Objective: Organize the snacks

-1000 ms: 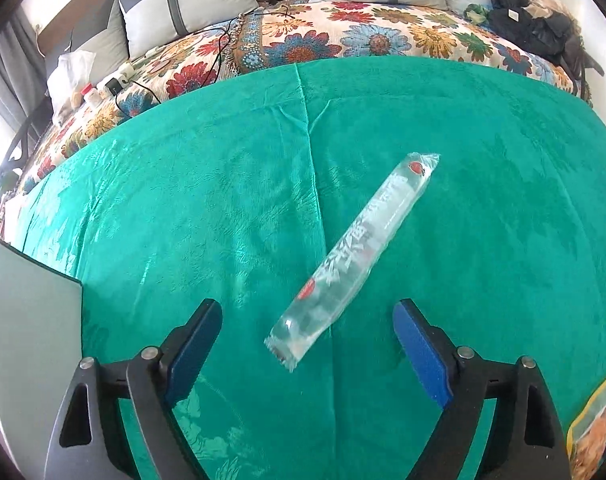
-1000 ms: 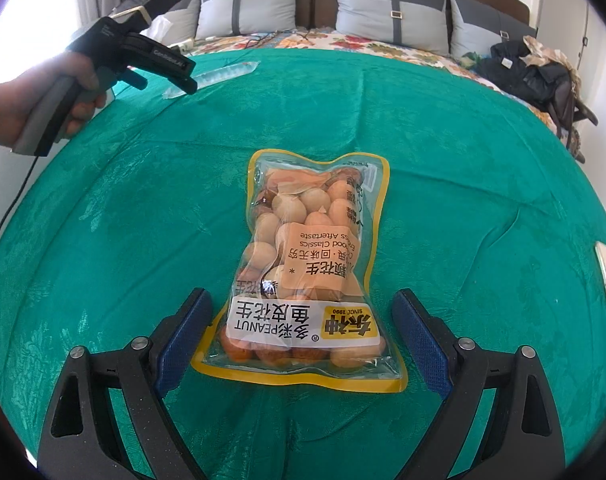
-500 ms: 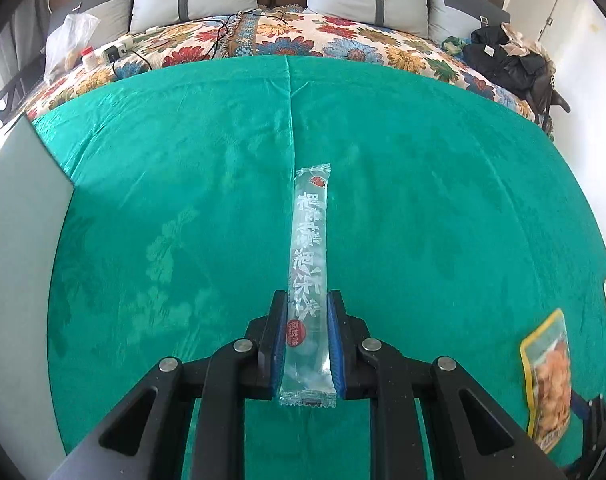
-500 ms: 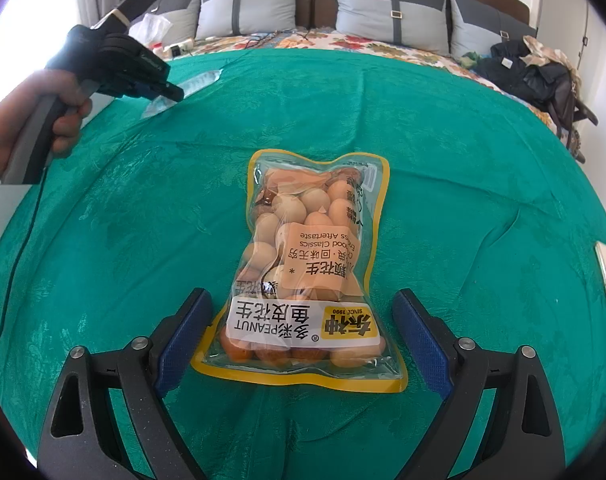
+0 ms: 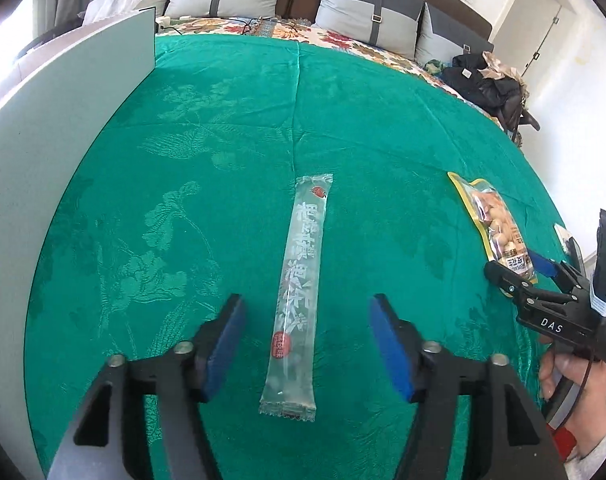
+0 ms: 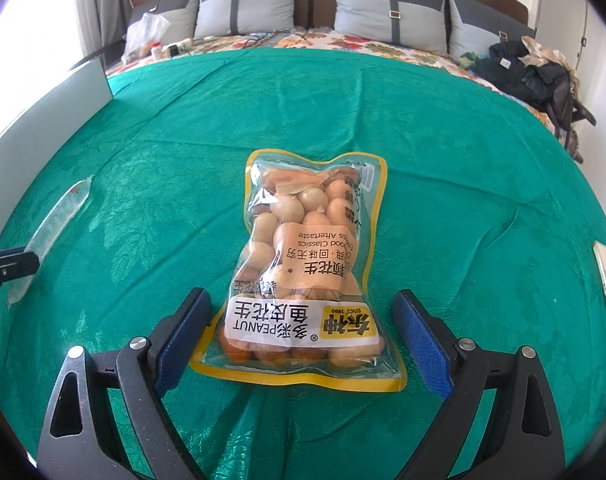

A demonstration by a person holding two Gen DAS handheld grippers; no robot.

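Green bedspread (image 5: pixel 223 128): both grippers (image 5: pixel 307 344) (image 6: pixel 303 340) wide, astride slick jelly stick (image 5: pixel 301 276) and peanut pouch (image 6: pixel 309 268); liable to slide at closing.

The left gripper (image 5: pixel 307 346), clamped on the long clear snack tube (image 5: pixel 299 292) half a second ago, has been opened wide, and the tube is now released flat on the green cloth (image 5: pixel 223 128) between the parted pads. The tube has been carried nearer the peanut packet (image 5: pixel 497 226). In the right wrist view it now lies at the left (image 6: pixel 53 232).
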